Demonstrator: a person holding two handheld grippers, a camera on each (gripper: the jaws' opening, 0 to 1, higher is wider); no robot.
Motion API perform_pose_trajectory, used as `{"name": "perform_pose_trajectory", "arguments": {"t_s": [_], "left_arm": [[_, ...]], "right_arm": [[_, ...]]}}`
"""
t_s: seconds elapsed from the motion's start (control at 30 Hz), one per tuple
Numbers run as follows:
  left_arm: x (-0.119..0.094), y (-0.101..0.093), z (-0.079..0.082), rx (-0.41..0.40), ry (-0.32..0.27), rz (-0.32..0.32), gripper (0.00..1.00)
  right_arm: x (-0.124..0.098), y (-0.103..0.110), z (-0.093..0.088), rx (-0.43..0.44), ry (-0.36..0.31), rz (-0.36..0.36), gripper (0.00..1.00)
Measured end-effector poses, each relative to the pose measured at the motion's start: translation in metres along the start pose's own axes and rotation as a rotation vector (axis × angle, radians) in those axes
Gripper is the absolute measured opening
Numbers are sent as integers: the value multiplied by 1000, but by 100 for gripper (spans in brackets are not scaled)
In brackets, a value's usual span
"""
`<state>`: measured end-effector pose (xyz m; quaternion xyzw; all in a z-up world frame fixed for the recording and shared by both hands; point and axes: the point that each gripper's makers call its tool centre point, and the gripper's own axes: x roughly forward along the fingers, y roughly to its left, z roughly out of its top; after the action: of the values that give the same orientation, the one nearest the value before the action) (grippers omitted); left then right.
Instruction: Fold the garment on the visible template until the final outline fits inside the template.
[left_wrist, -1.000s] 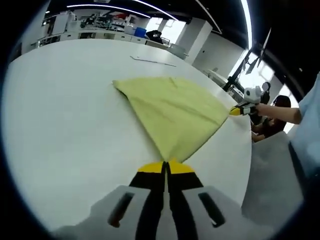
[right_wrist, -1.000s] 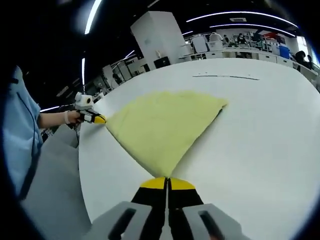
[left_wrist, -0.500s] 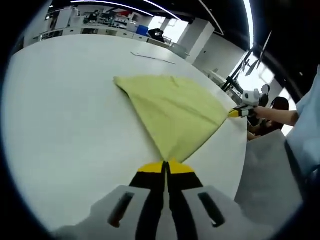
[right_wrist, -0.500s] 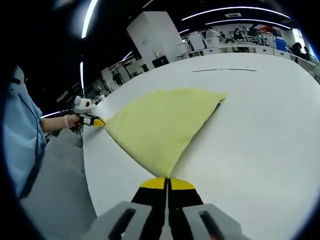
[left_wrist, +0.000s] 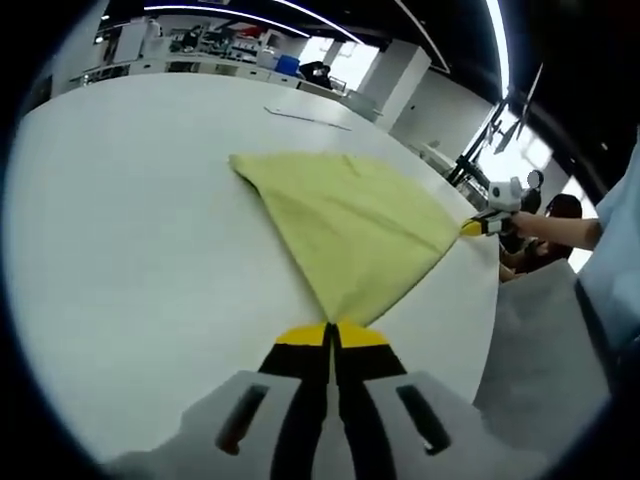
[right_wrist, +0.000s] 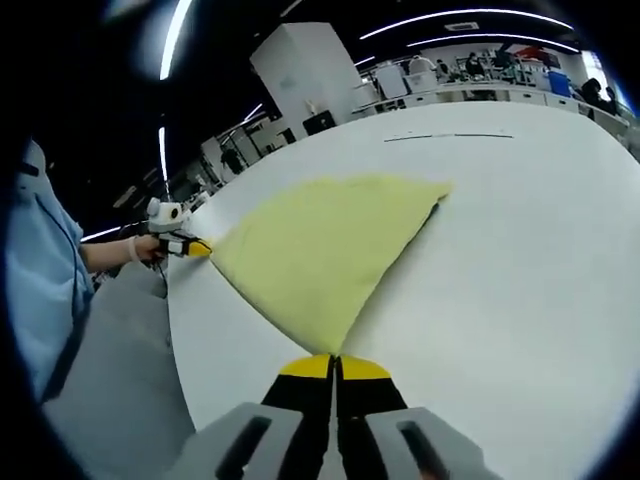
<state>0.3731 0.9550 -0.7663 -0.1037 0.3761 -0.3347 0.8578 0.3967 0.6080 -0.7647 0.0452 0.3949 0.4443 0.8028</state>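
Garment (left_wrist: 345, 225), yellow, lies spread on the white bench (left_wrist: 130, 230), stretched between the two claws. Left claw (left_wrist: 333, 335) has its jaws pressed together on one corner of the cloth at 6 o'clock in the left gripper view. Right claw (right_wrist: 334, 367) is likewise clamped on another corner at 6 o'clock in the right gripper view. Each claw appears in the other's view at the cloth's far corner: the right one at 3 o'clock (left_wrist: 472, 227), the left one at 9 o'clock (right_wrist: 198, 246).

Template: a thin dark line (left_wrist: 306, 116) on the bench beyond the garment, toward 12 o'clock, may be part of it; too faint to tell. No outline can be made out under the cloth.

Risks, judged from here:
- Both held corners sit near the bench edge closest to the person. A pull in that direction could drag the cloth over the edge.
- Uneven tension between the claws could skew the fold, leaving the outline outside the template.
- A thin pinch on a corner could slip when lifted, dropping one side and wrinkling the layers.

Containers: none on the bench near the garment. Background shelves and desks are too distant to read.
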Motion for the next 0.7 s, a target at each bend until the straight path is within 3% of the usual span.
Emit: {"name": "perform_pose_trajectory", "arguments": {"t_s": [0.13,0.23,0.37,0.5,0.57,0.7], "left_arm": [[-3,-6,11,11,-47,-3,0],[-8,-6,19,34,-69,1,5],[-12,-8,27,86,-80,8,19],[-14,-13,29,105,-72,7,26],[-15,-12,28,129,-57,21,36],[-19,-17,29,153,-57,32,46]], "right_arm": [[-3,7,4,-15,-14,10,0],[-9,6,8,-27,-30,-7,13],[-18,1,10,-32,-32,-52,32],[-24,-2,12,-33,-31,-92,52],[-26,-2,12,-37,-23,-105,64],[-29,-1,11,-47,-11,-132,78]]}}
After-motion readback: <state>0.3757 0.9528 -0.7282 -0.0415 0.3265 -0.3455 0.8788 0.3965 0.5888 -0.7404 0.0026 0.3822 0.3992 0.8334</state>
